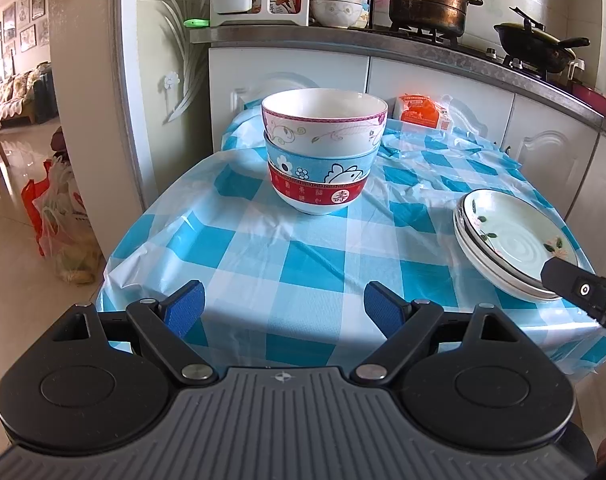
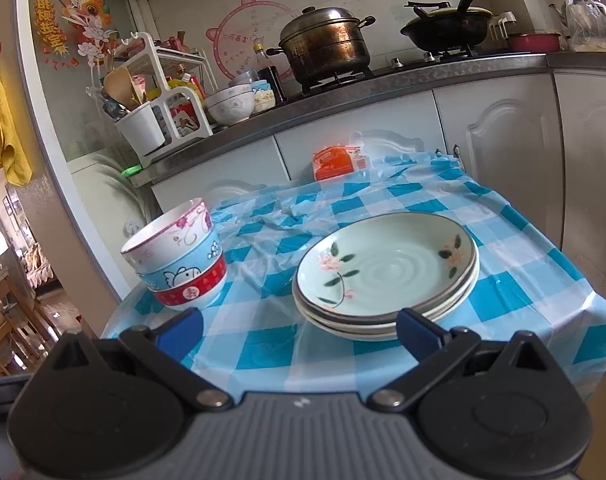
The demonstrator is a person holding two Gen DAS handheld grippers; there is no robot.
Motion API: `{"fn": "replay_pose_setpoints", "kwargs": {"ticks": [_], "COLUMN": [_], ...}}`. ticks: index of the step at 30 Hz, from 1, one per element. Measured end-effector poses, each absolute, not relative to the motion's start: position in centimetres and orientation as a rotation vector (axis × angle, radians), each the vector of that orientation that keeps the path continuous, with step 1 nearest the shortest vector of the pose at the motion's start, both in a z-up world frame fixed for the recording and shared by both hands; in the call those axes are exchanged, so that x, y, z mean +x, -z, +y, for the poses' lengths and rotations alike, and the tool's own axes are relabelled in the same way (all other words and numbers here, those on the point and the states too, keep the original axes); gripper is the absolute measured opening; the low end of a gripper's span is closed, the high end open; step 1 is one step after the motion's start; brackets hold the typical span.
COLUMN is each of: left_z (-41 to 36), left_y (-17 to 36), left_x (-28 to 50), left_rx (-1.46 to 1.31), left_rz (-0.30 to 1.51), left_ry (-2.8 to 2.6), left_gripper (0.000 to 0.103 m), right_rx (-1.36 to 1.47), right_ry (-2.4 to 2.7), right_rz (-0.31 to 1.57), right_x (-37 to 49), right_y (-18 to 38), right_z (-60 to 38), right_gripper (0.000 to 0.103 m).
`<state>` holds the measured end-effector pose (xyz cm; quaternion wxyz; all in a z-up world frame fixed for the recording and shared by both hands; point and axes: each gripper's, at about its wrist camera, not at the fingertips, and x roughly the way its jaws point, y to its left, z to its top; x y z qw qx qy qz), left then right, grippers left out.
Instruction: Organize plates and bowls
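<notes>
Three nested bowls (image 1: pixel 323 152) stand on the blue-checked tablecloth (image 1: pixel 283 248): a pink-rimmed one on top, a blue one in the middle, a red-banded one at the bottom. They also show in the right wrist view (image 2: pixel 179 264). A stack of pale green flowered plates (image 2: pixel 385 276) lies to their right, also seen in the left wrist view (image 1: pixel 511 240). My left gripper (image 1: pixel 283 306) is open and empty, well short of the bowls. My right gripper (image 2: pixel 299 330) is open and empty at the plates' near edge, its right finger (image 2: pixel 417 330) by the rim.
An orange packet (image 2: pixel 333 162) lies at the table's far edge against white cabinets (image 2: pixel 499 132). The counter above holds a steamer pot (image 2: pixel 327 44), a wok (image 2: pixel 447 28), more bowls (image 2: pixel 231 104) and a utensil rack (image 2: pixel 159 108). Bags (image 1: pixel 63 220) stand on the floor left.
</notes>
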<state>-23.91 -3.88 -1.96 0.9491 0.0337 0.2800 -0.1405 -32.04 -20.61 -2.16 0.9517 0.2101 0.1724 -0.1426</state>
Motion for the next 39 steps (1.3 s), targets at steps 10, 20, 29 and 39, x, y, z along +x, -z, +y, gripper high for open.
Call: {"fn": "replay_pose_setpoints", "kwargs": {"ticks": [10, 20, 29, 39], "left_z": [-4.1, -4.4, -4.9, -5.2], "left_y": [2.4, 2.5, 2.7, 2.9], "left_x": [-23.8, -23.8, -23.9, -23.8], "left_rx": [0.070, 0.071, 0.084, 0.101], "left_rz": [0.582, 0.586, 0.584, 0.592], "left_ry": [0.292, 0.302, 0.318, 0.327], "left_gripper": [0.103, 0.103, 0.103, 0.103], "right_rx": [0.414, 0.413, 0.413, 0.422], "right_ry": [0.302, 0.310, 0.323, 0.329], "right_rz": [0.354, 0.352, 0.354, 0.370], "right_x": [-32.0, -32.0, -32.0, -32.0], "right_y": [2.5, 2.7, 3.0, 3.5], "right_z": [-20.7, -20.8, -21.2, -21.6], "right_gripper": [0.102, 0.102, 0.102, 0.102]}}
